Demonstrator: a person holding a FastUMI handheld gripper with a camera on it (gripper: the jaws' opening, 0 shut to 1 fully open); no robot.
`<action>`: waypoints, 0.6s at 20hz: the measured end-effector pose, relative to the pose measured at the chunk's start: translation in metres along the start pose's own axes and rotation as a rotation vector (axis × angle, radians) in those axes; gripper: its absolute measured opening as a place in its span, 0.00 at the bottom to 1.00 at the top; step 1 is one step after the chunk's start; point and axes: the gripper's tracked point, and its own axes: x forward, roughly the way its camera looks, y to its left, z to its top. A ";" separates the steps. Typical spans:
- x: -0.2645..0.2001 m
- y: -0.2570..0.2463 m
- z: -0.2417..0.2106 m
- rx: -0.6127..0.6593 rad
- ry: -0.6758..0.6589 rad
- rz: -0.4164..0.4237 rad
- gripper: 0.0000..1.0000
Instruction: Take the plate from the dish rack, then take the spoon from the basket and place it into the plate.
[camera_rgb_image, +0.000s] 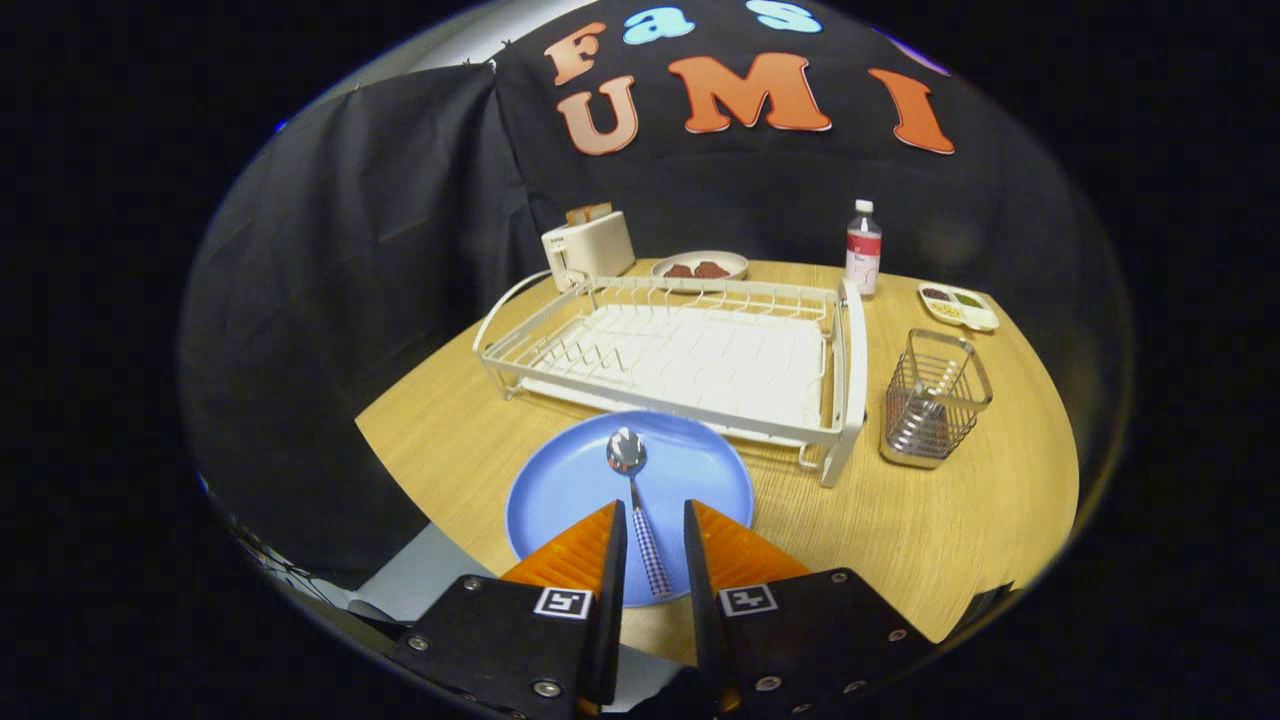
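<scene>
The gripper (655, 520) hangs over the near rim of a round blue plate (560, 490), its two fingers parted by a narrow gap. The checked handle of a metal spoon (632, 480) runs up through that gap with a sliver of space on either side, so neither finger presses on it. The spoon lies in the plate, its shiny bowl pointing away, just ahead of the fingertips.

The plate sits flat on a light wooden table (950, 520), touching or nearly touching the front edge of a white wire dish rack (680, 360) beyond it. To the right of the rack stands a square wire-mesh basket (935, 400). Further back are a white toaster (590, 248), a shallow dish with dark pieces (700, 266), a clear bottle with a white cap (863, 248) and a small white divided tray (958, 306). Black cloth (350, 300) walls the booth behind the table and to its left.
</scene>
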 end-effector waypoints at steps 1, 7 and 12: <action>-0.006 -0.004 0.020 0.002 -0.039 -0.014 0.35; -0.053 -0.022 0.128 0.004 -0.300 -0.072 0.73; -0.101 -0.035 0.201 -0.021 -0.498 -0.126 0.90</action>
